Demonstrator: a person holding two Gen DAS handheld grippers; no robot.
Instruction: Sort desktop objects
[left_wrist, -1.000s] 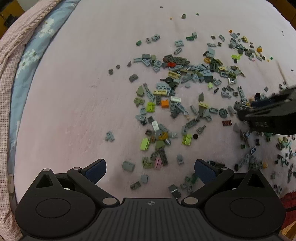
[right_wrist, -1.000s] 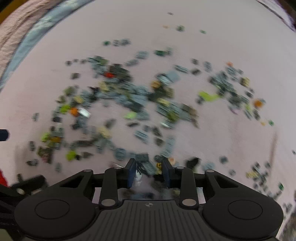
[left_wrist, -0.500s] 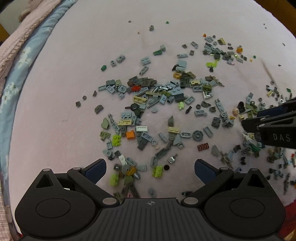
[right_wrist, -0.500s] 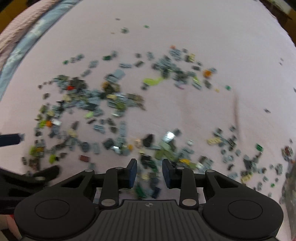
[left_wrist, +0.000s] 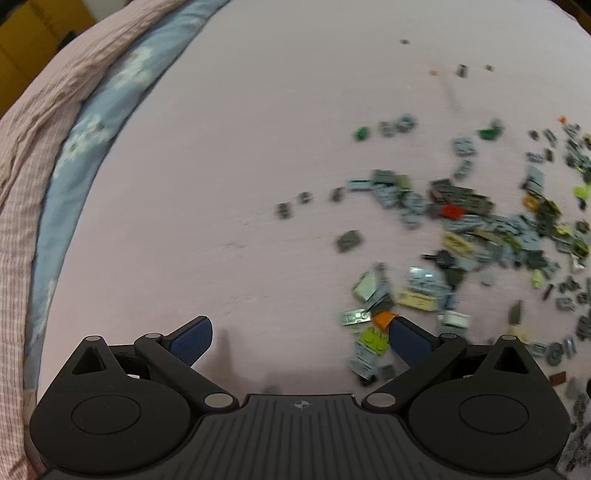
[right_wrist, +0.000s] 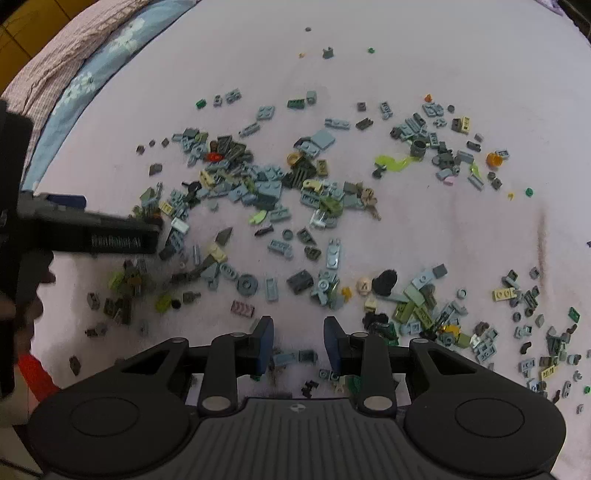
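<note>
Several small building bricks, mostly grey with some lime, orange and red, lie scattered on a pale pink sheet (right_wrist: 406, 59). In the left wrist view the pile (left_wrist: 461, 221) sits to the right, blurred. My left gripper (left_wrist: 301, 341) is open wide and low over bare sheet, its right finger (left_wrist: 410, 343) next to an orange brick (left_wrist: 384, 319) and a lime brick (left_wrist: 375, 339). My right gripper (right_wrist: 299, 343) hovers over the near edge of the pile (right_wrist: 277, 192), jaws a narrow gap apart with nothing between them. The left gripper's body (right_wrist: 92, 232) enters from the left.
A blue flowered cloth (left_wrist: 92, 133) and a pink checked blanket (left_wrist: 33, 147) border the sheet on the left. Bare sheet (left_wrist: 221, 166) fills the left and far side. A hand (right_wrist: 29, 284) and a red sleeve (right_wrist: 33, 373) show at the left edge.
The left gripper has swung left and lower, so the pile slid to the right of its view. The right gripper drew back and steadied; the left gripper now shows at its left.
</note>
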